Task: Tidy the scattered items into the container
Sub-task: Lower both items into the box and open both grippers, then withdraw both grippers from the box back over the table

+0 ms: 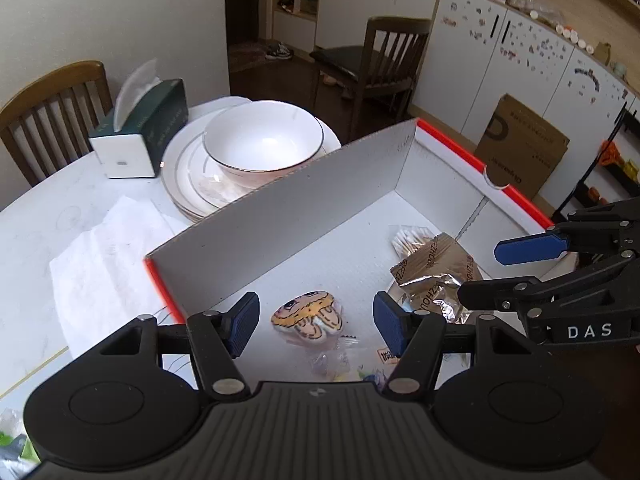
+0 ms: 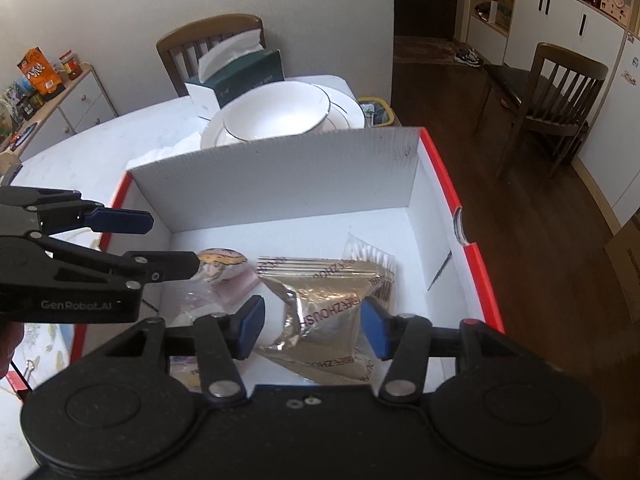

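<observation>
A white cardboard box with a red rim stands on the white table. Inside lie a cartoon-face snack packet, a gold foil packet, a bag of cotton swabs and small wrapped sweets. My left gripper is open and empty above the cartoon packet; it also shows in the right wrist view. My right gripper is open above the gold packet, holding nothing; it also shows in the left wrist view.
Behind the box stand a white bowl on stacked plates, a green tissue box and a loose tissue. Wooden chairs surround the table. Small items lie at the near left table edge.
</observation>
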The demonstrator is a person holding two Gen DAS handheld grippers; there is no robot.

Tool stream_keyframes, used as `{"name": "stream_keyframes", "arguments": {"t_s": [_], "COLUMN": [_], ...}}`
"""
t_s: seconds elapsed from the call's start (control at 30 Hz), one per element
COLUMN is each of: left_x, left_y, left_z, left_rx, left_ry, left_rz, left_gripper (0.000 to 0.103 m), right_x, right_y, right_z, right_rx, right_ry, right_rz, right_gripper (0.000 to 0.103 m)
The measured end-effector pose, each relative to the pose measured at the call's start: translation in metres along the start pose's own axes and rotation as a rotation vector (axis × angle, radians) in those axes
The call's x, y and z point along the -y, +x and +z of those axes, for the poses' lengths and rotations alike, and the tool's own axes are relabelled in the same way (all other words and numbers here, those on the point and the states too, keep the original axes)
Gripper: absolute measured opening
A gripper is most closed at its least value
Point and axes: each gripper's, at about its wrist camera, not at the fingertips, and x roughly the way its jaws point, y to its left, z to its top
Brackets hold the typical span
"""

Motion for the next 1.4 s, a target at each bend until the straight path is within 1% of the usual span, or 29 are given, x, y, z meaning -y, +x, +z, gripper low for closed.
{"name": "stream_keyframes", "arguments": {"t_s": [0.13,0.23,0.3,0.37,0.5,0.53,0.57,0.6,0.73,0.77,0.97,1.07,1.13,1.27,1.4], "left_x": [-0.005,-0.006,-0.007,-0.009,-0.013,-0.015,-0.018,-0.020,-0.032,-0.036,-0.064,-0.081,-0.096,-0.128,-0.165], "left_y": [-0.016,-0.031,-0.042,-0.052,-0.070,-0.075,-0.080,-0.086,-0.106,-0.111,-0.140,-0.155,-0.165,-0.184,-0.198], "left_z": [-0.007,-0.014,-0.018,-0.023,-0.034,-0.037,-0.040,-0.044,-0.057,-0.061,-0.084,-0.099,-0.111,-0.134,-0.158], "left_rx": [0.029,0.056,0.075,0.091,0.117,0.124,0.132,0.142,0.171,0.177,0.206,0.221,0.225,0.233,0.229], "left_ry": [-0.018,-0.012,-0.008,-0.006,0.005,0.006,0.005,0.005,0.012,0.014,0.002,0.001,-0.014,-0.046,-0.092], "left_rz": [-0.002,-0.005,-0.007,-0.010,-0.012,-0.013,-0.015,-0.013,-0.014,-0.013,0.007,0.023,0.024,0.060,0.087], "left_gripper": [0.062,0.062,0.062,0.062,0.062,0.063,0.068,0.071,0.071,0.071,0.076,0.082,0.082,0.082,0.082], "right_x": [-0.007,-0.014,-0.020,-0.028,-0.045,-0.050,-0.055,-0.061,-0.085,-0.091,-0.129,-0.149,-0.162,-0.189,-0.217], "right_y": [-0.011,-0.020,-0.026,-0.031,-0.040,-0.042,-0.044,-0.046,-0.051,-0.052,-0.052,-0.052,-0.050,-0.048,-0.044], "right_z": [-0.001,-0.003,-0.005,-0.007,-0.010,-0.010,-0.011,-0.011,-0.014,-0.015,-0.019,-0.021,-0.023,-0.028,-0.034], "right_rx": [0.016,0.028,0.038,0.050,0.065,0.069,0.072,0.076,0.085,0.086,0.088,0.092,0.092,0.093,0.089], "right_ry": [-0.007,-0.009,-0.011,-0.016,-0.025,-0.028,-0.031,-0.033,-0.051,-0.057,-0.074,-0.086,-0.092,-0.108,-0.117], "right_rz": [0.012,0.021,0.028,0.036,0.052,0.055,0.057,0.060,0.071,0.074,0.089,0.091,0.094,0.103,0.119], "right_gripper": [0.054,0.056,0.060,0.061,0.062,0.062,0.062,0.062,0.064,0.065,0.073,0.075,0.076,0.076,0.080]}}
